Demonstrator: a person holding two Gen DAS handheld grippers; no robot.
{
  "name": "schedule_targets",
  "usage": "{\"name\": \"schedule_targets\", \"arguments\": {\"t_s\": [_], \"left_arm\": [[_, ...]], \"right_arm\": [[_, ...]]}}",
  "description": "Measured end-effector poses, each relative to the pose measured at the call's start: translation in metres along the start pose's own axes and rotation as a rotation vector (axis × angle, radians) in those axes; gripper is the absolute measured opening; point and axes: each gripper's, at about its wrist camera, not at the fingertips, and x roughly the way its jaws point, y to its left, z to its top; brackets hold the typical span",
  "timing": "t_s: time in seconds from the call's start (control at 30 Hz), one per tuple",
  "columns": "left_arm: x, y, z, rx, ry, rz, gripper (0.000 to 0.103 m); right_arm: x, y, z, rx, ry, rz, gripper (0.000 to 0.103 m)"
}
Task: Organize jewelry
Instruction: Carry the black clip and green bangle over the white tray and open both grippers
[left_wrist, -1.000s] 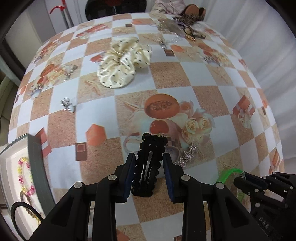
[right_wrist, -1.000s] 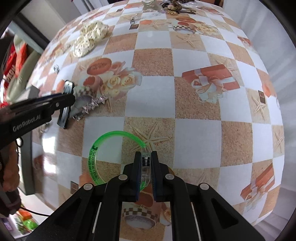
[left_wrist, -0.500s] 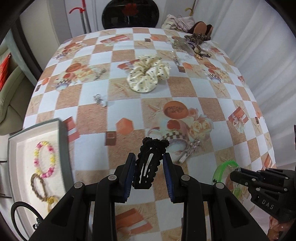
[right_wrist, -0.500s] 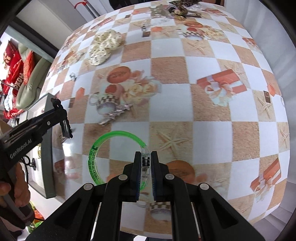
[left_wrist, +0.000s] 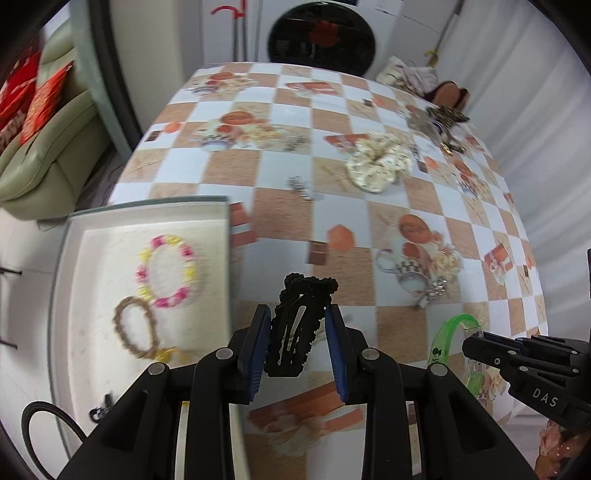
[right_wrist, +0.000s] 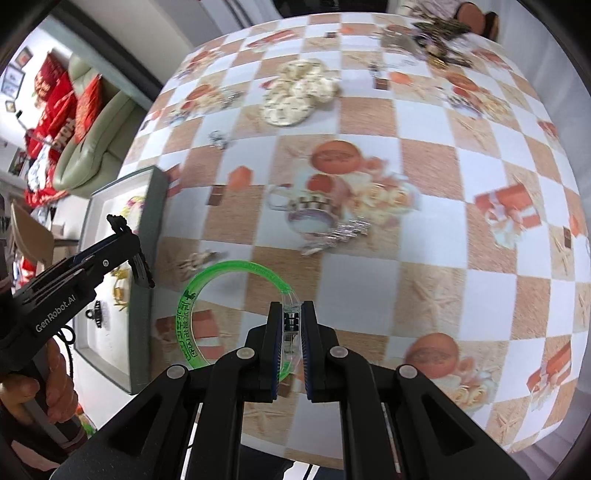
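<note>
left gripper clamped on a black hair clip, pads pressing both long edges, clip upright between the fingers with its beaded top poking out past the tips. just left of the fingers, an open grey-rimmed tray with a pale lining; inside it a pink and yellow bead bracelet ahead and to the left of the tips, a brown bead bracelet nearer, touching or overlapping the first, hard to tell through the blur. a small dark clip at the near end of the tray.

right gripper closed tight on a green translucent bangle, pinched at its clear clasp section, the rest of the ring curving away to the left of the fingers, lifted off the checked tablecloth. ahead of the tips, a silver sparkly clip lying on the cloth. further ahead, a cream dotted scrunchie. far ahead and to the right, a heap of metal jewelry, blurred. tray well left of the right gripper, with the left gripper beside its rim.
</note>
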Motion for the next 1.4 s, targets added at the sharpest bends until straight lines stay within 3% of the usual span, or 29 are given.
{"name": "schedule_targets", "arguments": {"t_s": [0.47, 1.0, 1.4], "left_arm": [[-0.026, 0.085, -0.033, -0.190, -0.030, 0.091, 0.035], [-0.040, 0.152, -0.034, -0.317, -0.088, 0.178, 0.035], [-0.007, 0.185, -0.026, -0.377, -0.069, 0.224, 0.035]], "right_arm": [[0.006, 0.081, 0.017, -0.146, 0.030, 0.090, 0.010], [0.018, 0.191, 0.068, -0.269, 0.032, 0.245, 0.010], [0.077, 0.228, 0.111, -0.265, 0.046, 0.195, 0.010]]}}
